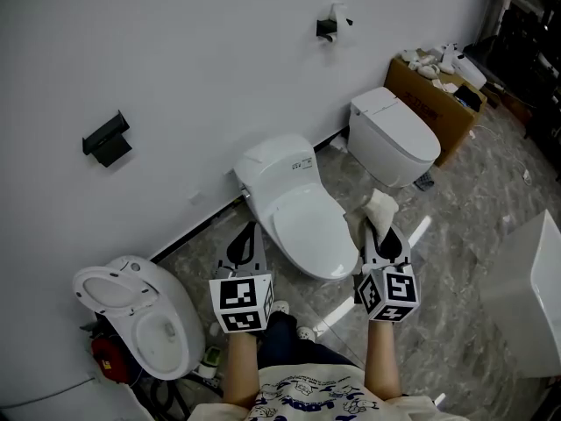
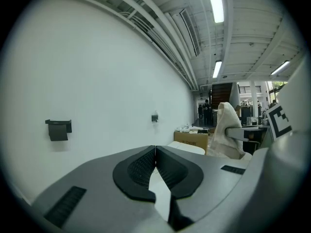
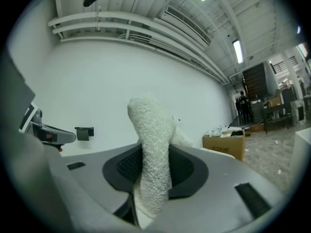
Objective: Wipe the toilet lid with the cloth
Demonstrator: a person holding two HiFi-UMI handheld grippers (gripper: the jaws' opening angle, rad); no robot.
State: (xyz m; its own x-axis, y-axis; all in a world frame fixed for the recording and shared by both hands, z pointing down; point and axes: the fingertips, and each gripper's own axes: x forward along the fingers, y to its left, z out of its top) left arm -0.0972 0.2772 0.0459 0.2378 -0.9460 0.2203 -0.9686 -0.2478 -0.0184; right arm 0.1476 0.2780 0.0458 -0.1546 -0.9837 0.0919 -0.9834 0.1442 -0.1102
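Observation:
A white toilet with its lid down stands against the wall, straight ahead of me. My right gripper hovers at the lid's right edge, shut on a cream terry cloth that sticks up between its jaws. My left gripper hangs at the lid's left side, shut with nothing in it. In the left gripper view the cloth shows at the right, held by the other gripper.
A second closed toilet stands to the right, with a cardboard box of items behind it. An open toilet bowl sits at lower left. A white cabinet is at the right edge. Two dark holders hang on the wall.

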